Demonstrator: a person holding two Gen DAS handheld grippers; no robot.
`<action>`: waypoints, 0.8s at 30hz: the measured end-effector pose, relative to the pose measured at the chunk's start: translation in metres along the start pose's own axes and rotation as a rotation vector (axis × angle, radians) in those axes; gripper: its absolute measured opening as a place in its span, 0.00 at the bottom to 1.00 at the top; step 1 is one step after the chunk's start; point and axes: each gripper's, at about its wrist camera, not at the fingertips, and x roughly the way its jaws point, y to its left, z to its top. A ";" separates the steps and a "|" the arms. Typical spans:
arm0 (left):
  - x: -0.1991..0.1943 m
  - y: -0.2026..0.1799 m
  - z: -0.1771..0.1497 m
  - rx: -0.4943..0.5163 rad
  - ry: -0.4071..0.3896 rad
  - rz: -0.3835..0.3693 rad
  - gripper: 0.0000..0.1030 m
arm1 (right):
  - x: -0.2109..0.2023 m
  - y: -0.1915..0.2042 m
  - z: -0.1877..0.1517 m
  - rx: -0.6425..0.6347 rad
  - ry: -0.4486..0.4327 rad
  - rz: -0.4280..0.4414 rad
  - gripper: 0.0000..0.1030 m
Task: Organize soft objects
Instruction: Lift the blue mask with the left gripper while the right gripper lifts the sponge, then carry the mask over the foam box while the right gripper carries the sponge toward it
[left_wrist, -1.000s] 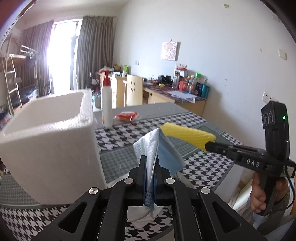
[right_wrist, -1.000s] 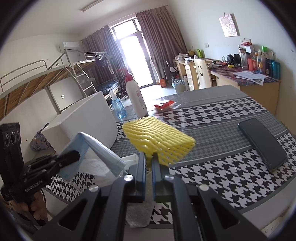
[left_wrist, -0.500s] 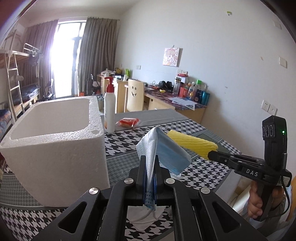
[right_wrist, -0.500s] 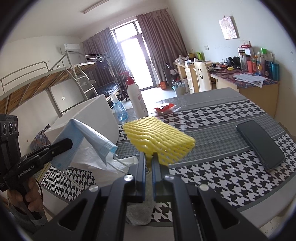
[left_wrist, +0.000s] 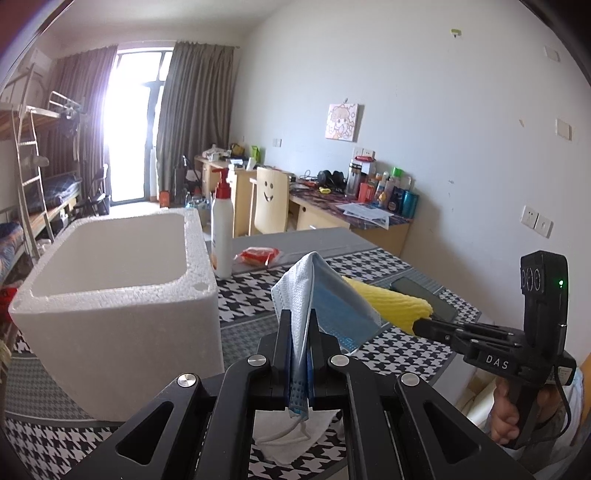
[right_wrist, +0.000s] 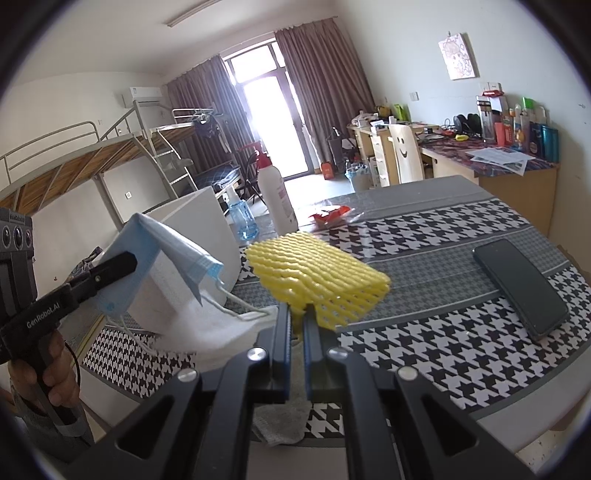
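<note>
My left gripper (left_wrist: 298, 325) is shut on a blue and white face mask (left_wrist: 325, 295) and holds it up above the table, to the right of the open white foam box (left_wrist: 122, 291). The mask (right_wrist: 166, 254) and the left gripper (right_wrist: 125, 260) also show at the left of the right wrist view. My right gripper (right_wrist: 297, 321) is shut on a yellow foam net (right_wrist: 317, 273) and holds it above the table. The net (left_wrist: 391, 301) and the right gripper (left_wrist: 419, 325) show in the left wrist view, to the right of the mask.
A white cloth (right_wrist: 207, 328) lies on the houndstooth tablecloth (right_wrist: 424, 332) under the mask. A dark phone (right_wrist: 521, 288) lies at the right. A white bottle with a red pump (left_wrist: 221, 229), a blue spray bottle (right_wrist: 242, 219) and a red packet (left_wrist: 258, 254) stand behind.
Both grippers have risen with their loads. The foam box's opening now shows more from above in the left wrist view. The mask hangs higher over the white cloth.
</note>
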 end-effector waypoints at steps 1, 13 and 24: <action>0.000 0.001 0.000 -0.003 0.000 0.001 0.05 | 0.001 0.000 0.000 -0.002 0.002 0.000 0.08; -0.009 0.002 0.011 -0.006 -0.033 0.036 0.05 | 0.001 0.006 0.007 -0.013 -0.006 0.003 0.08; -0.017 0.005 0.022 0.008 -0.063 0.080 0.05 | -0.004 0.020 0.019 -0.055 -0.034 0.018 0.08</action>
